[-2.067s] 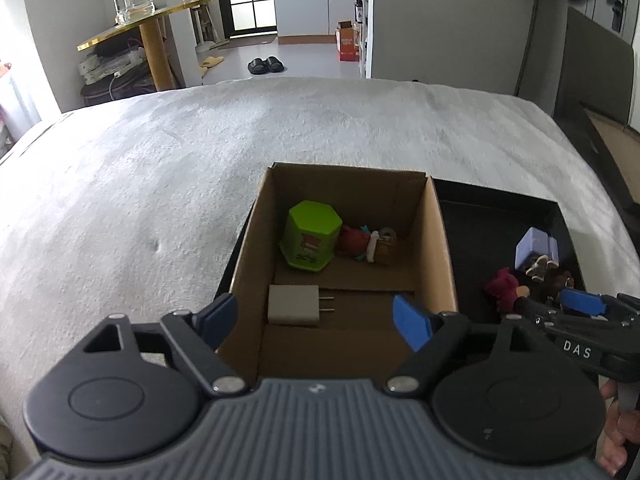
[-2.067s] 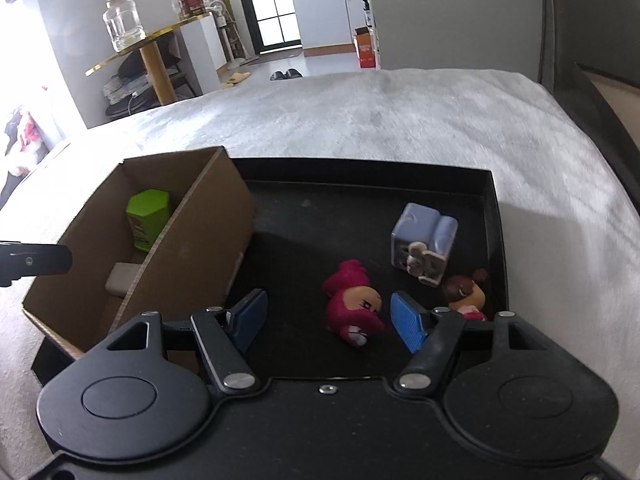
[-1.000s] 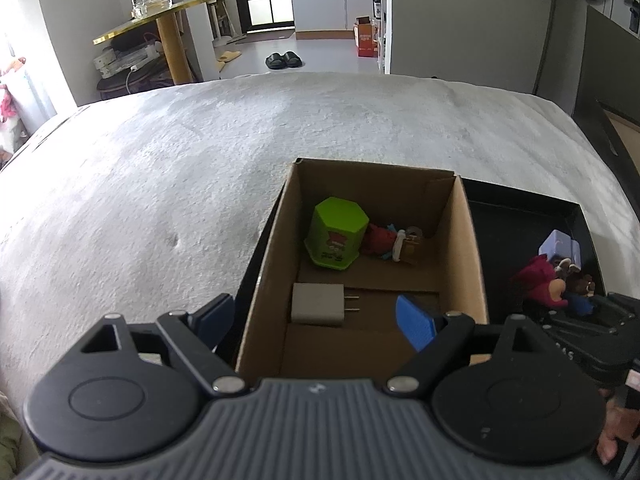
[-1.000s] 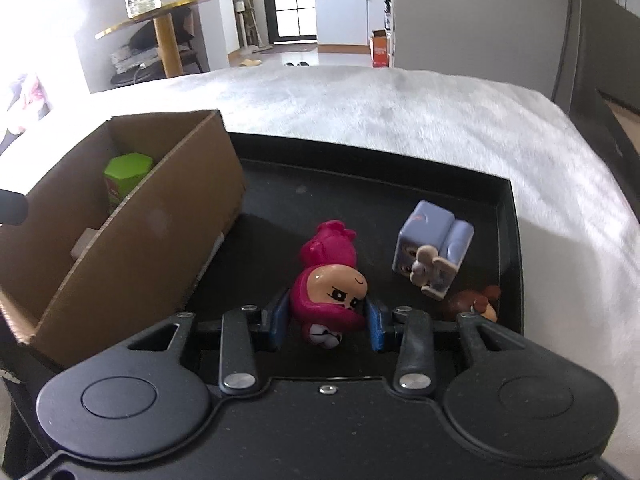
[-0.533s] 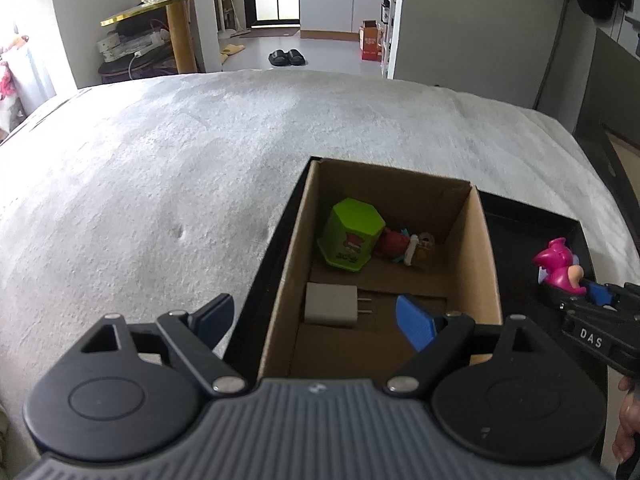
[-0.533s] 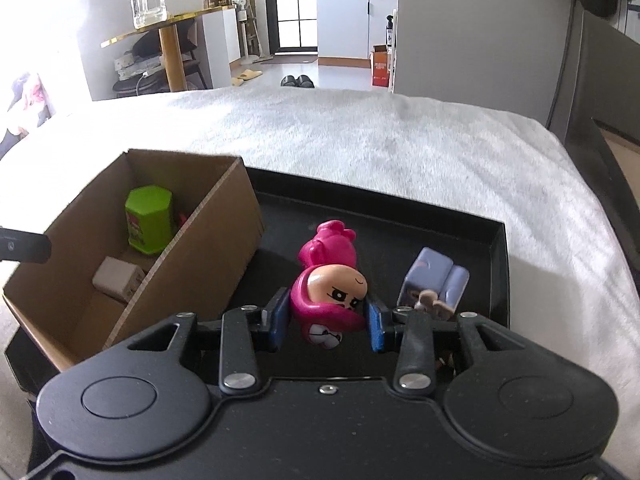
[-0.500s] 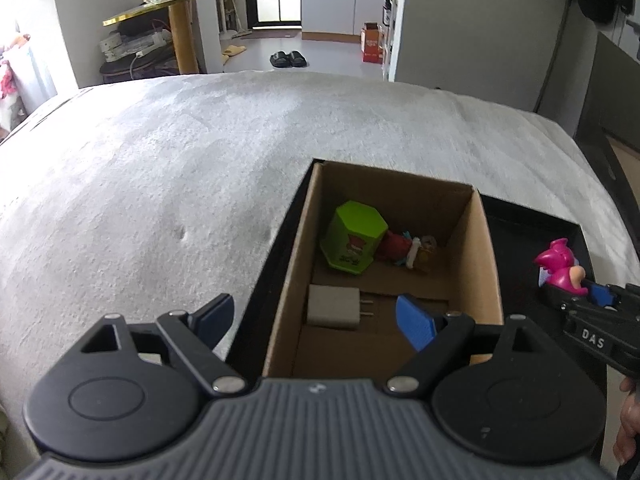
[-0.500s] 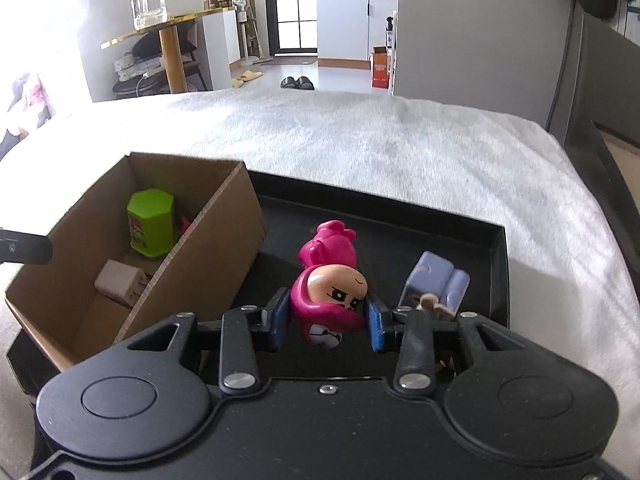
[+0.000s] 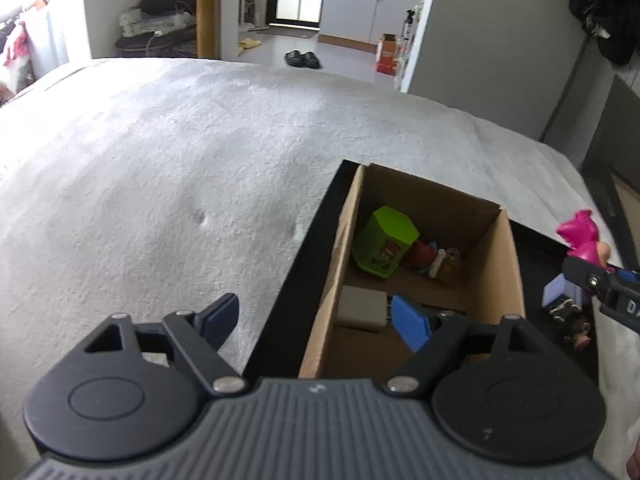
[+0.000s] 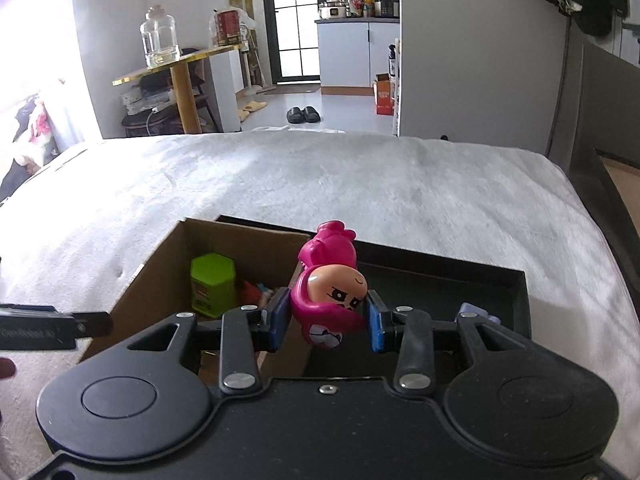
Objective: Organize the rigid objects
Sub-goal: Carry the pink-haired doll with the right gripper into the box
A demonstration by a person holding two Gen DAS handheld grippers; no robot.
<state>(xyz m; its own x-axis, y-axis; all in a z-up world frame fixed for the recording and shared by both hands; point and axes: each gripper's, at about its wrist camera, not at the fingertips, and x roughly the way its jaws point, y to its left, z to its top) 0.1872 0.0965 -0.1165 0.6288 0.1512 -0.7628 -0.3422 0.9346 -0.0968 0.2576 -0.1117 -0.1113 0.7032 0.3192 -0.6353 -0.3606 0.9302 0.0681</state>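
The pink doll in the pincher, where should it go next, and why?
Probably across over the cardboard box and then let go. The right gripper is shut on the pink doll, lifted above the black tray, and the box already holds a green container and other small things.

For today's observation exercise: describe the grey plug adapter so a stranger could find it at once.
Find the open cardboard box on the white blanket. Inside, the grey plug adapter lies nearest the camera, apart from the green hexagonal tub; it alone is dull, blocky, with metal prongs.
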